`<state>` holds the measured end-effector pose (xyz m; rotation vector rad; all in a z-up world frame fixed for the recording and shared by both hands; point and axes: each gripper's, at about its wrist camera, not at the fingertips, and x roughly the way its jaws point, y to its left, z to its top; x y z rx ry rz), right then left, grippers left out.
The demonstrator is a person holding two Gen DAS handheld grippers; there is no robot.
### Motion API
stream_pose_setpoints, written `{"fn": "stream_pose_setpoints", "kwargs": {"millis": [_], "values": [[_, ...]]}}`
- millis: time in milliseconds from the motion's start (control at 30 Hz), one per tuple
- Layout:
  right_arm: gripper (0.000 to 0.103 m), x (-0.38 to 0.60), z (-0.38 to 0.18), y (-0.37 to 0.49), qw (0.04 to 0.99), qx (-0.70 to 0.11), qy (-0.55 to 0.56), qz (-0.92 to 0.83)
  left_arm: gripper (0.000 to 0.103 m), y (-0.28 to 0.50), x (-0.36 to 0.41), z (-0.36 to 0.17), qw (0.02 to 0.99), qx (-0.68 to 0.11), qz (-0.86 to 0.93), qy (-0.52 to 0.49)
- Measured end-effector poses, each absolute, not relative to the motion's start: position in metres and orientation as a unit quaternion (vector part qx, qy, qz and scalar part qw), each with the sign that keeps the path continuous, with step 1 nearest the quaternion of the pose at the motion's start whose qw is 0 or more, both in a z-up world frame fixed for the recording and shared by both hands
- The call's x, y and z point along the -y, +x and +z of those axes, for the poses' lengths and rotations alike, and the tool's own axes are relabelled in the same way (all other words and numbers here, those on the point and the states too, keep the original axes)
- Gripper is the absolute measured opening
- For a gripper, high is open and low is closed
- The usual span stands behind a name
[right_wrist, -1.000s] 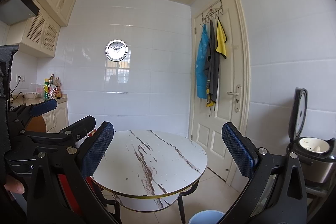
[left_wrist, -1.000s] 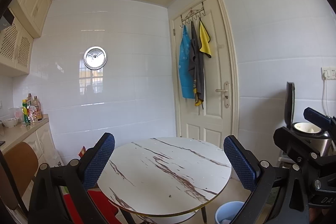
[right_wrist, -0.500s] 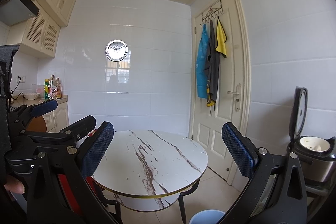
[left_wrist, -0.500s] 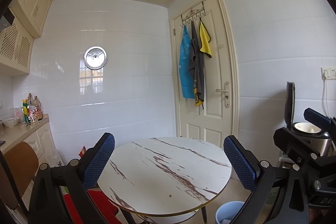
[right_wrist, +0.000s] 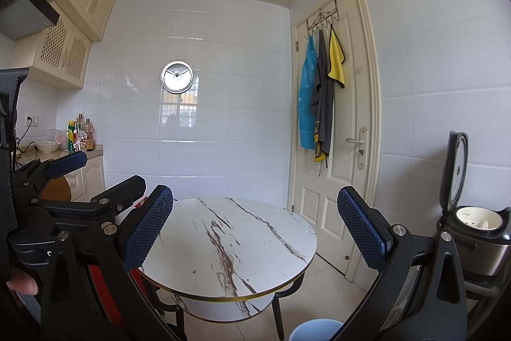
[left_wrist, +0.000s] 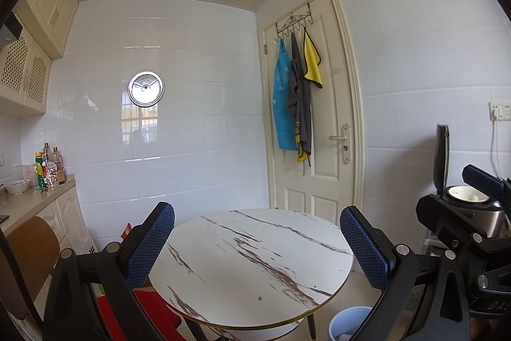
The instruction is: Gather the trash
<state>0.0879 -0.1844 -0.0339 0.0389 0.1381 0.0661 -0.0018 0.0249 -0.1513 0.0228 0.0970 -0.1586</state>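
A round marble-patterned table (left_wrist: 255,258) (right_wrist: 230,242) stands ahead of both grippers, with only a few small crumbs (left_wrist: 259,298) on it. A light blue trash bin (left_wrist: 346,321) (right_wrist: 314,330) sits on the floor under the table's near right edge, with something white inside. My left gripper (left_wrist: 257,237) is open and empty, held above the table's near side. My right gripper (right_wrist: 255,221) is open and empty too, to the right of the left one. The left gripper's body (right_wrist: 64,213) shows at the left of the right wrist view.
A white door (left_wrist: 319,133) with hanging aprons and a yellow cloth is behind the table. An open rice cooker (right_wrist: 476,232) stands at the right. A counter with bottles (left_wrist: 48,171) runs along the left. A brown chair (left_wrist: 28,264) and a red seat (left_wrist: 143,312) are near the table.
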Motion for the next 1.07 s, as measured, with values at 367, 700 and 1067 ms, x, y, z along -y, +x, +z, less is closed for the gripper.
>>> {"fn": "stream_pose_setpoints", "kwargs": {"millis": [367,700,1067], "values": [[0.103,0.185,-0.034,0.088,0.997,-0.069,0.019,0.033,0.102,0.001,-0.03,-0.152,0.996,-0.047,-0.08,0.012],[0.103,0.184,-0.033,0.088,0.997,-0.069,0.021,0.033,0.102,0.003,-0.033,-0.152,0.995,-0.047,-0.081,0.014],[0.103,0.184,-0.033,0.089,0.997,-0.069,0.021,0.033,0.102,0.005,-0.036,-0.153,0.995,-0.047,-0.083,0.012]]}}
